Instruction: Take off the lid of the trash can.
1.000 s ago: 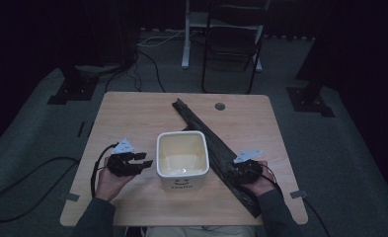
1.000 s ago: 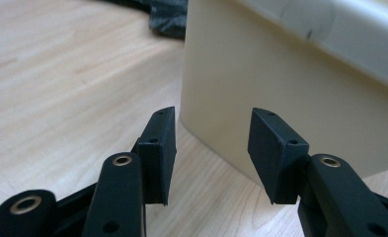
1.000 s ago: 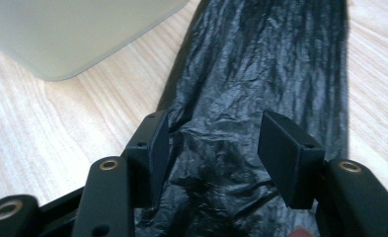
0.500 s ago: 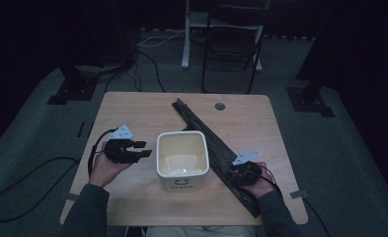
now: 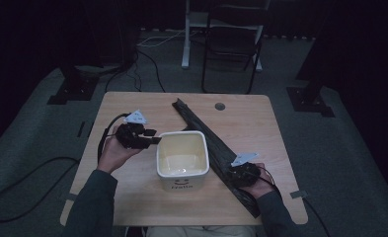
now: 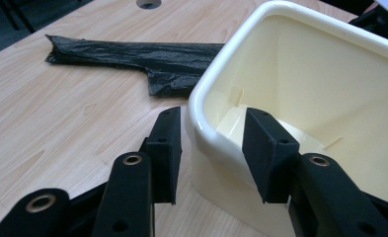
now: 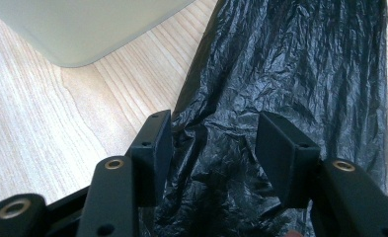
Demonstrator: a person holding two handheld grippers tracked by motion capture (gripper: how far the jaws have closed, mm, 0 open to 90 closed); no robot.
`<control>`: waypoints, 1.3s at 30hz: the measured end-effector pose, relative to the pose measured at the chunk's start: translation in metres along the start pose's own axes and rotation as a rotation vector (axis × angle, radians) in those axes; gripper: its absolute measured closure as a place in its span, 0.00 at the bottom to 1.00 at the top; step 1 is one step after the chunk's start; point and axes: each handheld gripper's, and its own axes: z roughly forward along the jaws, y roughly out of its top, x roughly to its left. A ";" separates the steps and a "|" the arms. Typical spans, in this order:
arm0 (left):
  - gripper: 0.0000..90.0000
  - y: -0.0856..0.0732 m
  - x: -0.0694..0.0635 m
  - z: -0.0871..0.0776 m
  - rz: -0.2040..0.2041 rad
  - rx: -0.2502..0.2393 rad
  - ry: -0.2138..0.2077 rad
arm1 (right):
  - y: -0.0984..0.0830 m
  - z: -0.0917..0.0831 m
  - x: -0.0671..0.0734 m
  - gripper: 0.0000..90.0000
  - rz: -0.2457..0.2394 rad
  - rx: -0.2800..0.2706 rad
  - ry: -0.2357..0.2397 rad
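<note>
Currently left gripper [image 6: 211, 148] straddles bin [image 5: 182, 159] rim at table [image 5: 260, 123] centre, jaws just closing, not yet pressing. Right gripper [image 7: 213, 148], jaws apart, over black bag [image 7: 290, 64] beside bin.

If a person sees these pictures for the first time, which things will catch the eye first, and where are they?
First is the cream bin, open and empty, standing near the table's front edge. A long black plastic bag lies diagonally just to its right. The left gripper straddles the bin's rim, one jaw outside and one inside, while the right gripper stands open over the bag.
</note>
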 end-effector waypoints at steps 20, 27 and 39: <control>0.82 0.029 0.000 0.040 0.080 0.156 0.045 | -0.003 0.003 0.000 0.53 0.003 0.007 0.000; 0.73 0.037 -0.001 0.051 0.073 0.192 0.035 | -0.003 0.003 -0.001 0.53 0.002 0.008 -0.001; 0.82 0.038 -0.003 0.046 0.086 0.151 0.052 | -0.005 0.004 -0.001 0.54 0.003 0.012 -0.003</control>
